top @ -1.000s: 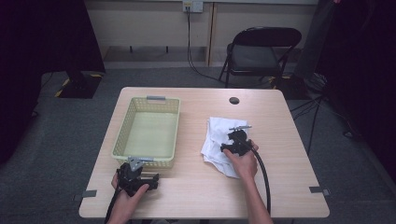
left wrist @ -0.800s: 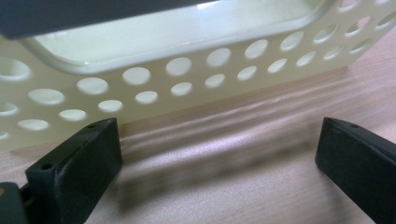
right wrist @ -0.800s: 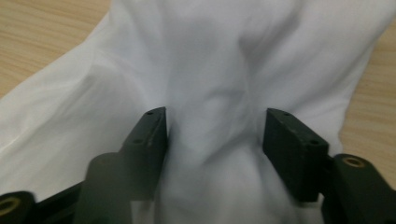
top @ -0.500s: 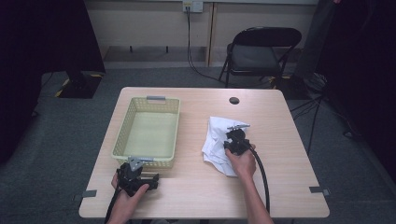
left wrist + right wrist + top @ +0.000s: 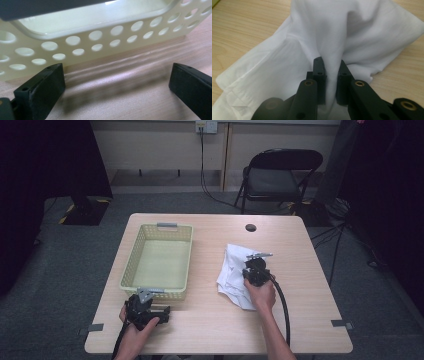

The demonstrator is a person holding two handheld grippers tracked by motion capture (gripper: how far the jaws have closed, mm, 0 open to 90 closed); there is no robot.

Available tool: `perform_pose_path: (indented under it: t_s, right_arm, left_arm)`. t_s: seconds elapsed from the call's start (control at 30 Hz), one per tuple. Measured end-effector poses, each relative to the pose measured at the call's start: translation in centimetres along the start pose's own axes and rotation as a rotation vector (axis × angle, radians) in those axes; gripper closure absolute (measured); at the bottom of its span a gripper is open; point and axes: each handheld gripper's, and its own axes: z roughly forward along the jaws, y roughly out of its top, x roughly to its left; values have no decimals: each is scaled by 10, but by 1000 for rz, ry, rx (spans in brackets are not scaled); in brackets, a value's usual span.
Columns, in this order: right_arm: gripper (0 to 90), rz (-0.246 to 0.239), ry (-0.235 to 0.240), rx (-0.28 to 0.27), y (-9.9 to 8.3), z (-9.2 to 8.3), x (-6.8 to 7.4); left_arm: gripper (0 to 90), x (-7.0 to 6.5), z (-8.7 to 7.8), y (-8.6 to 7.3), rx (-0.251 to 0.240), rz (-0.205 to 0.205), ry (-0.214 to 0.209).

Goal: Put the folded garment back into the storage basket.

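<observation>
A crumpled white cloth [image 5: 234, 275] lies on the right half of the wooden table [image 5: 305, 270]. My right gripper [image 5: 254, 268] rests on it and has just closed, shut on a pinched-up fold of the white cloth [image 5: 352, 32], with my right gripper [image 5: 331, 72] squeezing the fabric between its pads. A pale yellow perforated basket [image 5: 131, 265] stands empty on the left half. My left gripper [image 5: 161, 311] lies low on the table just in front of the basket's near wall [image 5: 105, 37]. In its own view my left gripper [image 5: 116, 82] is open with bare wood between the jaws.
A round cable hole [image 5: 250, 227] sits near the table's far edge. Behind the table stands a black folding chair [image 5: 280, 175], with cables on the grey floor. Black cables trail from both grippers toward the table's near edge.
The right gripper's jaws have closed onto the white cloth, gathering a fold. Both hands have stayed where they were.
</observation>
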Motion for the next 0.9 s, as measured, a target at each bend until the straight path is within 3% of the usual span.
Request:
perform_pose_path:
  t_s: [0.9]
  right_arm:
    - [820, 5, 70, -131, 15, -47, 4]
  left_arm:
    - [0, 0, 0, 0, 0, 0, 0]
